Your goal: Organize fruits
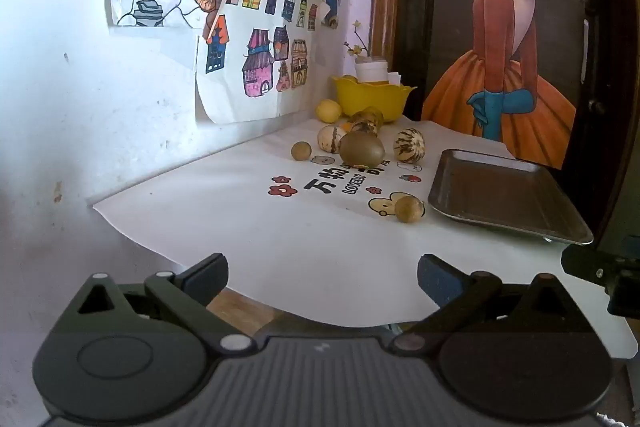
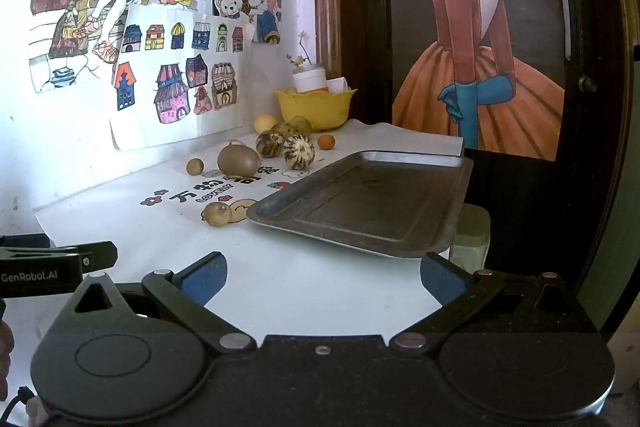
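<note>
Both our left gripper [image 1: 322, 277] and right gripper [image 2: 323, 277] hold jaws released, empty. The small round brown fruit [image 2: 217, 213] lies ahead-left of the right jaws, touching the dark rectangular metal tray [image 2: 452, 195]; right seems nearer.

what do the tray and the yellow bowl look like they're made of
Tray: looks like metal, dull grey and darkened, with a pale sheen along its raised rim; possibly steel or aluminium.
Yellow bowl: probably plastic, going by the uniform bright colour, smooth matte surface and thin scalloped edge; glazed ceramic cannot be ruled out.
</note>
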